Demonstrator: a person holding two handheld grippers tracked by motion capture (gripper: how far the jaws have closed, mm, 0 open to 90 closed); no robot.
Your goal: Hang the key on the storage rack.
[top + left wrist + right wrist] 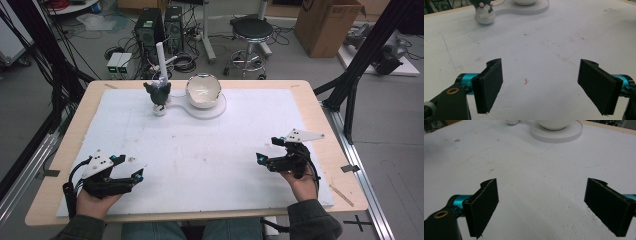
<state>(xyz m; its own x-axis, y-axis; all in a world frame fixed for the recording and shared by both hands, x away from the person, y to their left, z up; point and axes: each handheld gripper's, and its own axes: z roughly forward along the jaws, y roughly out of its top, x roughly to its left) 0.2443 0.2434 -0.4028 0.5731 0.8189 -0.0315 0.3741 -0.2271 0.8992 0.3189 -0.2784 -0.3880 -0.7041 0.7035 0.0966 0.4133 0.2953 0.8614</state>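
Left gripper (127, 167): near the bench's front left corner, held in a hand, jaws wide apart, nothing between them; bare white mat (200, 150) beneath.
Right gripper (267, 150): near the front right edge, held likewise, jaws wide apart and empty.
Bowl (203, 91): white, on a round white base (216, 109), at the middle of the far edge, well apart from both grippers.
Figure (159, 95): small, dark, on a white foot, just beside the bowl's base on its left; a white upright tube (161, 57) rises behind it; detail too small to tell.
Step, as judged: start position, nothing grasped; reach not begun.
Next move, as judged: a long forward reach toward the far edge, jaws kept open, aligned on the figure or bowl before closing.
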